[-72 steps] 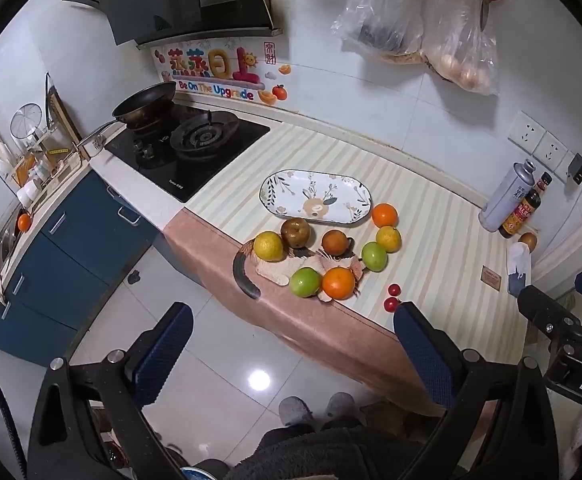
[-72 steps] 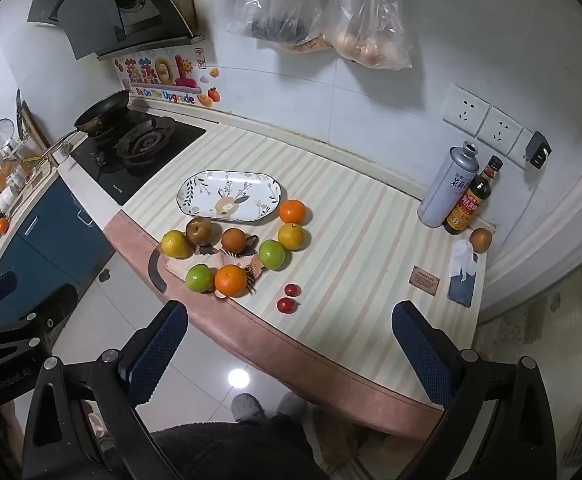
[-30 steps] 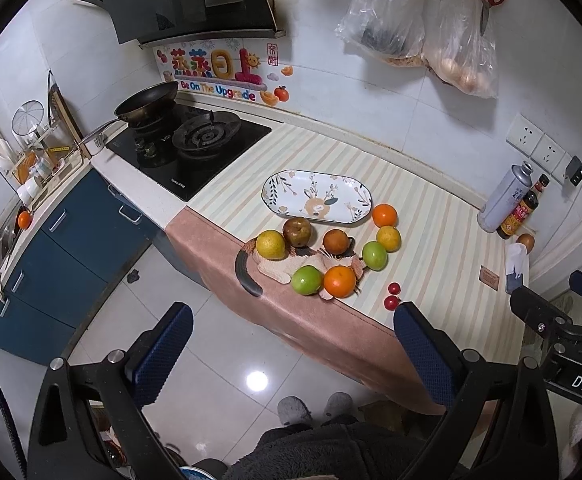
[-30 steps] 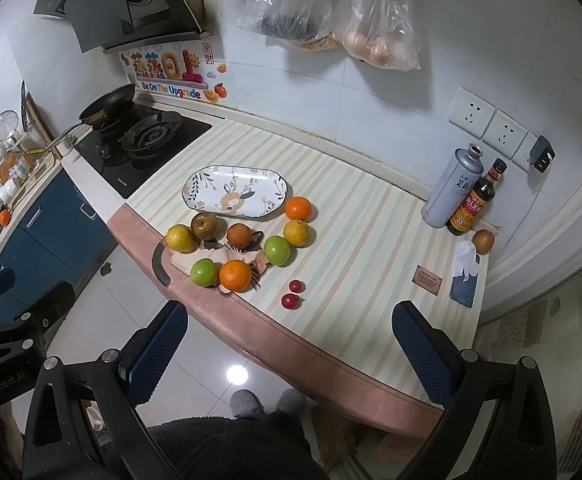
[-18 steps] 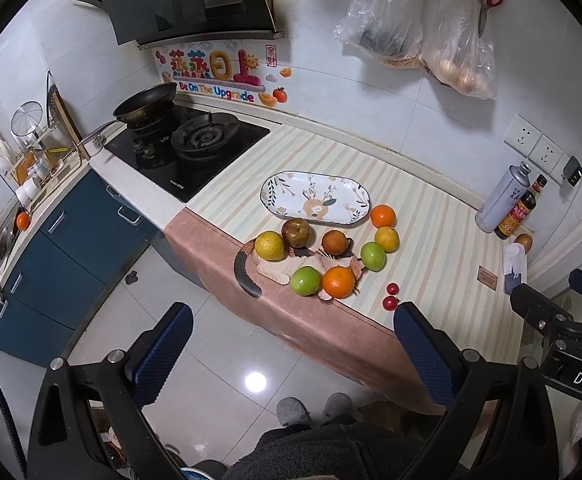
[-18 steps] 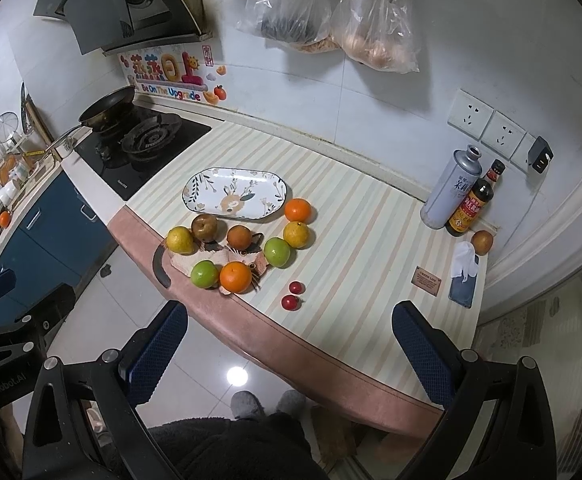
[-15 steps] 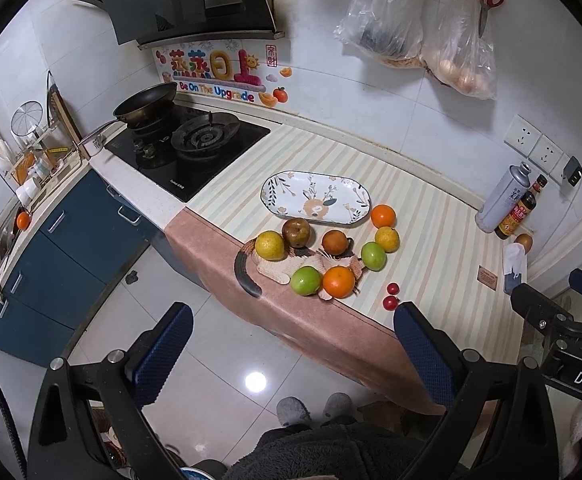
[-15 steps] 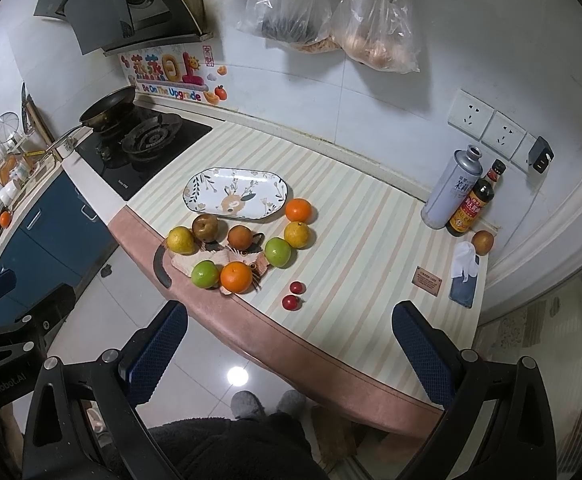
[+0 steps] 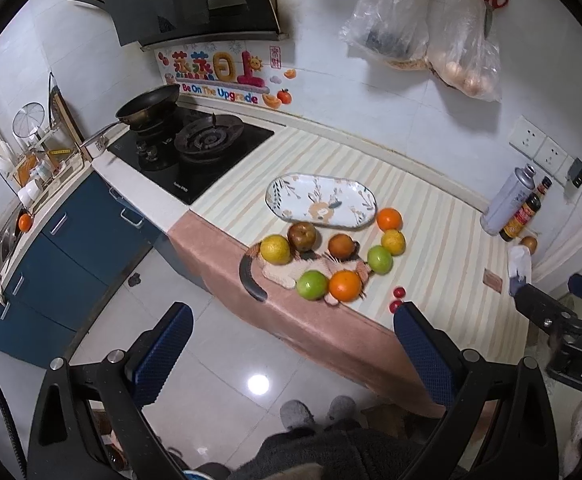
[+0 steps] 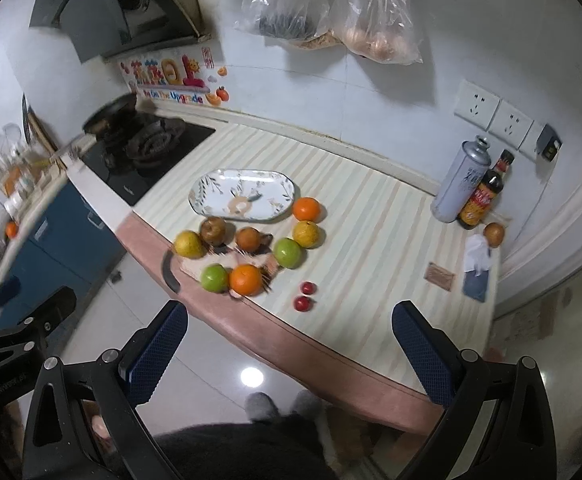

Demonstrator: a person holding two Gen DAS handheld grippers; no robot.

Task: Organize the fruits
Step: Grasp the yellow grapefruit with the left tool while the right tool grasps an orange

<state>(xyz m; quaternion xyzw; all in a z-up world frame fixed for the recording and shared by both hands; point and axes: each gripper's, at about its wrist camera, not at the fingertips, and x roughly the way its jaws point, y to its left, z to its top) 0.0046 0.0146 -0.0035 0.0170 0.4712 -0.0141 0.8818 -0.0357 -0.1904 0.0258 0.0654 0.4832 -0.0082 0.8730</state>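
**Q:** While both grippers are hanging back over the floor, what are the fingers doing?

**A:** The left gripper [image 9: 291, 344] is sitting with its fingers spread wide and gripping nothing. Same for the right gripper [image 10: 291, 340], fingers wide apart and holding nothing. Both are floating short of the striped surface [image 10: 371, 216], well apart from any fruit.

**Q:** And where's the fruit sitting?

**A:** It's all lying on the surface near its front edge, just in front of the oval plate [image 10: 243, 197], which is carrying nothing. An orange [image 10: 306, 209] is sitting right beside the plate's right end, with a yellow citrus [image 10: 308, 234] and a green apple [image 10: 287, 253] trailing below it. A brown pear [image 10: 212, 230] is touching the plate's front rim. Another green apple [image 10: 213, 278] and orange [image 10: 245, 279] are resting together on a woven mat [image 10: 195, 266]. Two cherry tomatoes [image 10: 305, 295] are lying near each other, off to the right.
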